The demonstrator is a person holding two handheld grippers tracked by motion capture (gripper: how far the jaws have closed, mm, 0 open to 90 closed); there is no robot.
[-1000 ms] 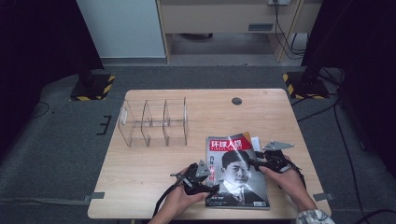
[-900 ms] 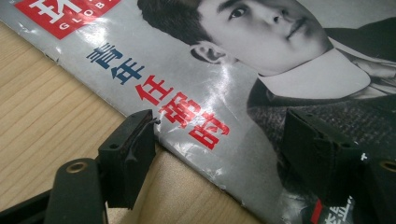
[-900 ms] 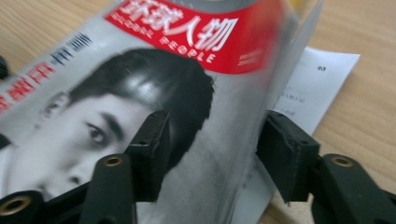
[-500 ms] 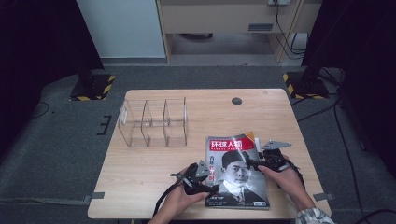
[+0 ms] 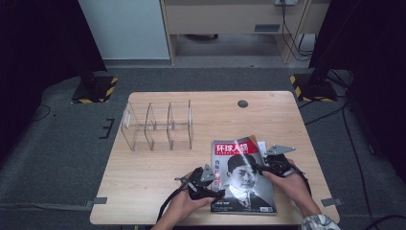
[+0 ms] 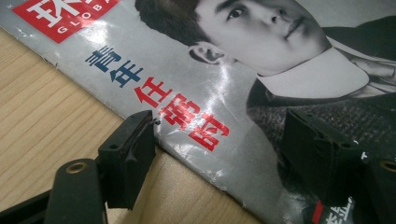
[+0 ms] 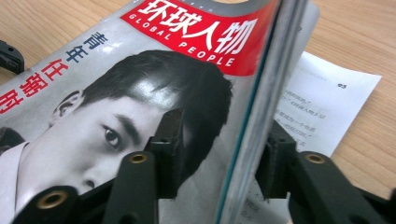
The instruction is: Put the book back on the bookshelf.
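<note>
Bright table under overhead light, dark surroundings, close views sharp only in the middle.

In the high view the wooden table (image 5: 158, 177) is evenly lit from above while the floor and both side edges fall into near black; shadows under the hands are soft and short, and the picture is slightly soft overall. The glossy magazine (image 6: 224, 88) shows white glare streaks across its cover in the left gripper view, and a paler sheen in the right gripper view. In both gripper views the black jaws at the bottom are blurred, and lines bend toward the edges.
</note>
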